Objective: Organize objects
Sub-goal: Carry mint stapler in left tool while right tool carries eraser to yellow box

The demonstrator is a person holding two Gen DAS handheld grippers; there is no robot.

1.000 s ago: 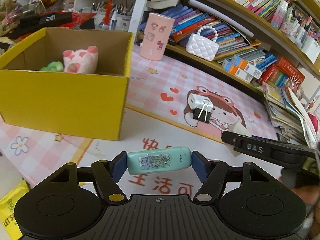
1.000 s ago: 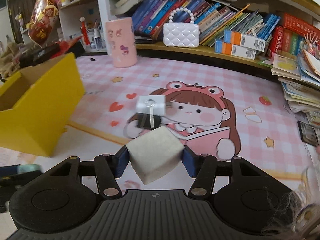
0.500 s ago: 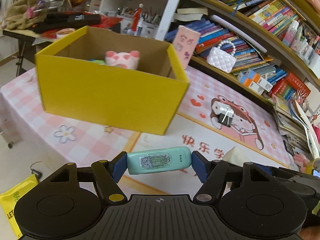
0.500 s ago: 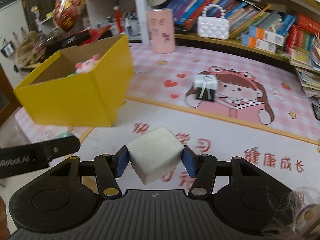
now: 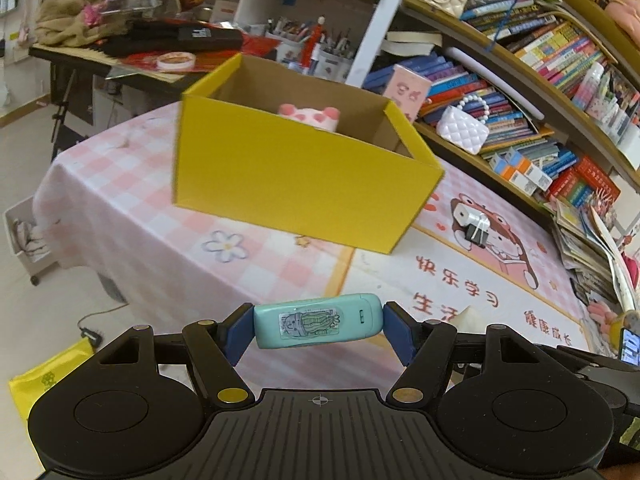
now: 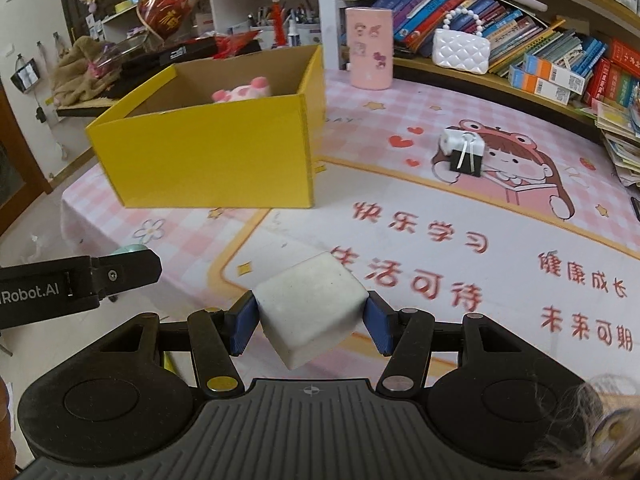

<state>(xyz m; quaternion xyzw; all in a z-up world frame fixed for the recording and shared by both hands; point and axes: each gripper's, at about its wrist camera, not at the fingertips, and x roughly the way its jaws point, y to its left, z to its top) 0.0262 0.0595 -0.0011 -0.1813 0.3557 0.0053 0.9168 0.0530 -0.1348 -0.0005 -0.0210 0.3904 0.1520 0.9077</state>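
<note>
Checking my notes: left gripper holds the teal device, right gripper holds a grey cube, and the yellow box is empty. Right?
Not quite: the yellow box is not empty; a pink plush sits inside, seen in the right wrist view. The left gripper does hold the teal device, the right gripper the grey cube.

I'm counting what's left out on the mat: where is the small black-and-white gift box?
The gift box sits on the pink cartoon mat, on the frog-hat girl print, right of the yellow cardboard box and in front of the bookshelf.
</note>
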